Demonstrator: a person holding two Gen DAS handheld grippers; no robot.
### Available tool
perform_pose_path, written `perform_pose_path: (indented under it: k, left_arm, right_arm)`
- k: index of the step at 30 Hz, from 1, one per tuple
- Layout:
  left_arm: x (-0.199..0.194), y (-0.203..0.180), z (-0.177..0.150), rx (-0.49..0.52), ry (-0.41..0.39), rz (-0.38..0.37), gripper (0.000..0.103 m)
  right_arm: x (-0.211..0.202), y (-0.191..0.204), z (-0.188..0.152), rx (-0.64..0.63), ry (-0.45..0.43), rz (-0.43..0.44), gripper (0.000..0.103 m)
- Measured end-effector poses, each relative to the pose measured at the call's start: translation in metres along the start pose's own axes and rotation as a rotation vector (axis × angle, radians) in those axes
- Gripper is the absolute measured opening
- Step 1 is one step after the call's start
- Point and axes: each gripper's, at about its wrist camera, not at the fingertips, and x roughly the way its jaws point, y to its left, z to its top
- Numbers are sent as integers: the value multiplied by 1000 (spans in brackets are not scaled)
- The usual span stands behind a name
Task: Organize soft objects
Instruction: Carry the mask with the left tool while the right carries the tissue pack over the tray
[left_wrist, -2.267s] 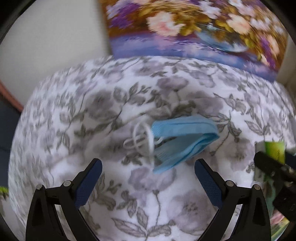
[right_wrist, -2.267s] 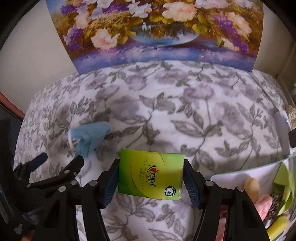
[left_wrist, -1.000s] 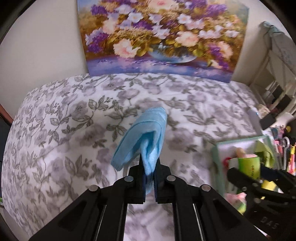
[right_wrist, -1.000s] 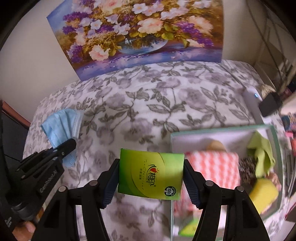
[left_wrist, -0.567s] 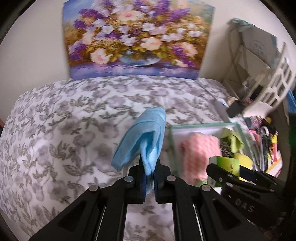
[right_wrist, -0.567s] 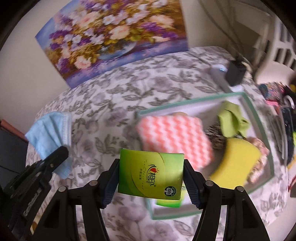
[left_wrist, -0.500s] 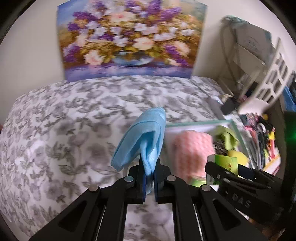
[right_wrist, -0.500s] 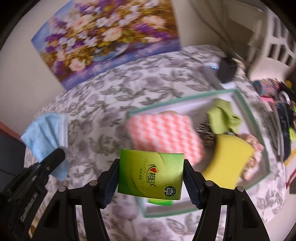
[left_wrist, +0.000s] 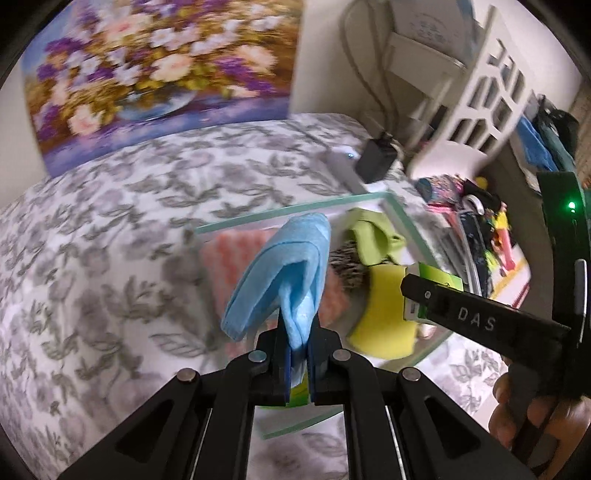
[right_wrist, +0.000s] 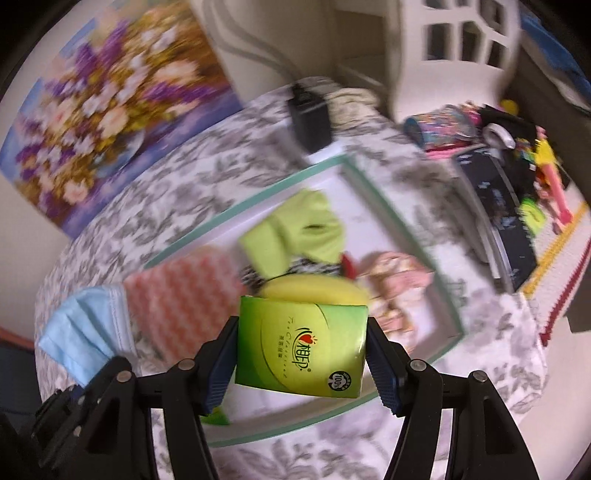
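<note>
While over tray, left tongs pinch limp face mask by fold; right tongs clamp light, crushable tissue pack sidewise.

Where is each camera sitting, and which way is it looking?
Left wrist: sits on the left tool, looking down along it at the blue face mask it pinches over the tray; the right tool and the fingers holding it show at right.
Right wrist: sits on the right tool, looking down at the green tissue pack it grips above the tray; the left tool shows bottom left.
Both share the tray, mask, pink sponge, yellow sponge and flower painting.
</note>
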Motion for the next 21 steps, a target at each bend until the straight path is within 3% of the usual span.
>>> perform_pose_path:
  k: [6, 14, 15, 18, 21]
  left_arm:
    - [24, -23, 7, 23, 20, -48, 7]
    - [49, -22, 7, -7, 69, -57, 9]
    - [50, -20, 6, -11, 73, -51, 17]
    - [47, -17, 7, -23, 68, -47, 59]
    - [39, -12, 9, -42, 45, -34, 62]
  right_arm:
    - [9, -36, 8, 70, 8, -60, 68]
    - [32, -52, 6, 105, 64, -36, 68]
    - [33, -52, 6, 107, 68, -37, 68]
    - [38, -50, 3, 108, 90, 4, 68]
    - [45, -42, 0, 99, 118, 58, 68]
